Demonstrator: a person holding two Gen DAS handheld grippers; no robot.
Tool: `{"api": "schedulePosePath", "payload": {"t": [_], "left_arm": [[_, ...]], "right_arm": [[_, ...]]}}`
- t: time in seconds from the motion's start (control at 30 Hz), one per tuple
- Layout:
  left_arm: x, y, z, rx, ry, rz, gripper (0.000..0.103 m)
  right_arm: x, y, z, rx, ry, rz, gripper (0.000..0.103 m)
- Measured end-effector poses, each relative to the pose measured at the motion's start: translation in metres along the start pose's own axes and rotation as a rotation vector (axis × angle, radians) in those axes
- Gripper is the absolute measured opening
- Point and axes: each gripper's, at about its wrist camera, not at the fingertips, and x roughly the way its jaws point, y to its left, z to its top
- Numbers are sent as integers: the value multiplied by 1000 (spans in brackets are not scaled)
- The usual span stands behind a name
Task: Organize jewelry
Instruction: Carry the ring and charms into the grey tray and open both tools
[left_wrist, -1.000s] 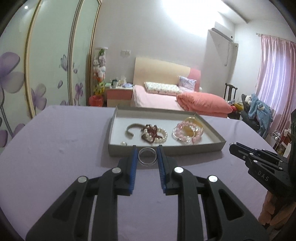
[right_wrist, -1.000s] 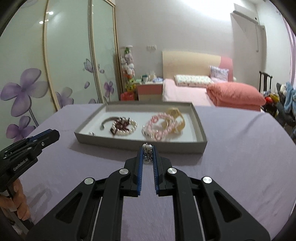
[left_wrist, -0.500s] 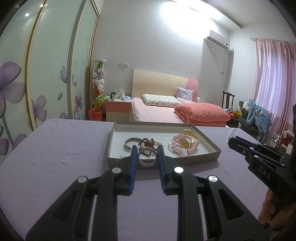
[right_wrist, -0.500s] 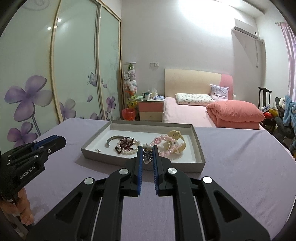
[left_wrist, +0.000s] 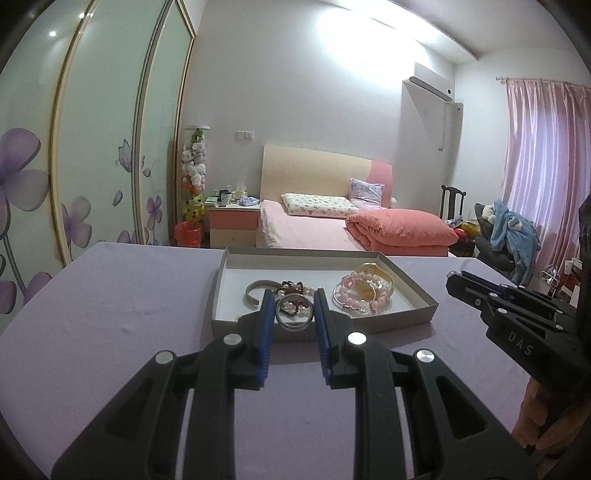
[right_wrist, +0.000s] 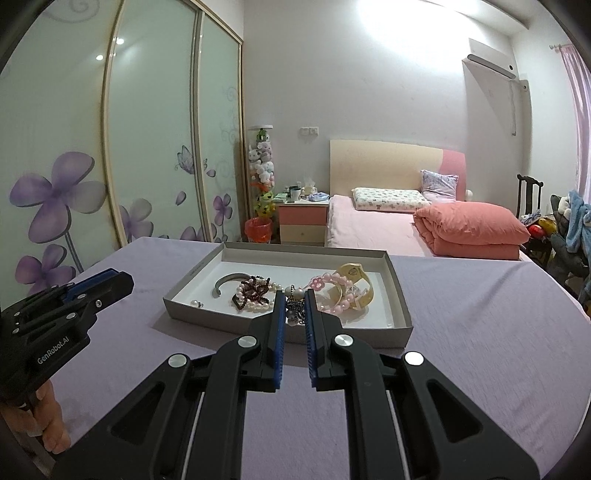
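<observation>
Two grippers are seen: the left gripper (left_wrist: 294, 308) with one silver ring (left_wrist: 294, 318) between its fingers, and the right gripper (right_wrist: 294, 308) with one beaded chain (right_wrist: 294, 304); one tray (right_wrist: 400, 295) is counted on one purple table (right_wrist: 480, 332); within it lie one grey cuff (right_wrist: 229, 280), one pearl strand (right_wrist: 255, 295), one pink bead bracelet (right_wrist: 334, 291), one yellow bangle (right_wrist: 356, 282) and one loose pearl (right_wrist: 194, 303); two pillows are counted on the one bed (right_wrist: 369, 225).

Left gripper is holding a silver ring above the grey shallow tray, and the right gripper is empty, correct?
Not quite. The right gripper isn't empty: the right wrist view shows it shut on a dark beaded chain with pearl beads. The rest stands: the left gripper holds the silver ring above the grey shallow tray.
</observation>
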Motion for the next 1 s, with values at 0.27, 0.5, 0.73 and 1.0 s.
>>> {"api": "schedulePosePath", "payload": {"t": [0.27, 0.5, 0.73, 1.0], "left_arm": [[4, 0, 1, 4, 10, -7, 22], [21, 0, 14, 19, 19, -16, 22], [52, -1, 36, -8, 5, -21, 22], [87, -1, 50, -7, -14, -4, 22]], "right_arm": [[1, -1, 0, 2, -2, -6, 11], [18, -11, 20, 8, -24, -34, 11], [58, -26, 42, 48, -20, -33, 11], [102, -33, 43, 81, 33, -14, 11]]}}
